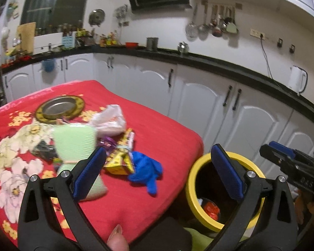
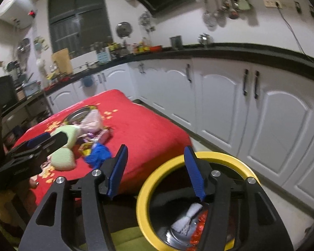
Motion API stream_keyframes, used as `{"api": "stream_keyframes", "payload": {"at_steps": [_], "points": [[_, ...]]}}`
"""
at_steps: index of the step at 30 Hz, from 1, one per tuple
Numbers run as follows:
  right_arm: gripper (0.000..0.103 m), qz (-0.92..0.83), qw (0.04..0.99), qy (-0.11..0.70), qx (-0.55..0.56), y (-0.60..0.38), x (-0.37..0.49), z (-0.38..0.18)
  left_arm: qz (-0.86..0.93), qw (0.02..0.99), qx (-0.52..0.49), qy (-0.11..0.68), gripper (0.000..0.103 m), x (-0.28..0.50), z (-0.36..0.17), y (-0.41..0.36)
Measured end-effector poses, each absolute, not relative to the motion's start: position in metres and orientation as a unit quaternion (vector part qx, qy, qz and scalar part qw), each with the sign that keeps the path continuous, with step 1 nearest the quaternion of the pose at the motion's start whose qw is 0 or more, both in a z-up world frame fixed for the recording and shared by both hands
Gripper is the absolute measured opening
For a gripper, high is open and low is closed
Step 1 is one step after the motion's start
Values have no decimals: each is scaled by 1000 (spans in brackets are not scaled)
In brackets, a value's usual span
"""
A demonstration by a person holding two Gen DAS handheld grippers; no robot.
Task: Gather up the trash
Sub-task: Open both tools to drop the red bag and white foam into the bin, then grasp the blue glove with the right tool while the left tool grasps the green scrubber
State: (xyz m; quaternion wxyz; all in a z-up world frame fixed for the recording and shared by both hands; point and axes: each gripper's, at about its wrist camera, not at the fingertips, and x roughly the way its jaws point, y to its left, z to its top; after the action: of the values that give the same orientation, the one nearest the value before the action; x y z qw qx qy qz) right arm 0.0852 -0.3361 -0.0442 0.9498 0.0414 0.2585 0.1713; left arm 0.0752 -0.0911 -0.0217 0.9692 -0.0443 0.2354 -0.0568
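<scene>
Both tools empty above yellow-rimmed bin point(image 2: 193, 200): left tool point(image 1: 157, 173) gaping, right tool point(image 2: 156, 171) half-open. Wrappers point(image 1: 119, 156) remain on red-covered desk point(image 1: 157, 125), ten o'clock of bin (drop apparently done). Next: reach for another piece.

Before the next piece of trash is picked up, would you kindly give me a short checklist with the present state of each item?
1. Left tool empty and open: ok.
2. Right tool empty, nothing between its pads: ok.
3. Yellow-rimmed bin beside the table, mouth unobstructed: ok.
4. Earlier trash inside the bin, white and red pieces: ok.
5. Trash left on the red tablecloth, such as the yellow wrapper and white plastic bag: not ok.
6. Whether the blue cloth counts as trash: cannot tell.
</scene>
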Motion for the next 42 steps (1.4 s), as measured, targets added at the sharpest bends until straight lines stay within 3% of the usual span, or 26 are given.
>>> {"api": "stream_keyframes", "payload": {"at_steps": [17, 42], "points": [[59, 267, 926, 266, -28, -242, 92, -36, 41, 969, -93, 227, 92, 72, -20, -18], [60, 278, 882, 379, -23, -194, 182, -100, 96, 920, -187, 330, 92, 85, -82, 33]]}}
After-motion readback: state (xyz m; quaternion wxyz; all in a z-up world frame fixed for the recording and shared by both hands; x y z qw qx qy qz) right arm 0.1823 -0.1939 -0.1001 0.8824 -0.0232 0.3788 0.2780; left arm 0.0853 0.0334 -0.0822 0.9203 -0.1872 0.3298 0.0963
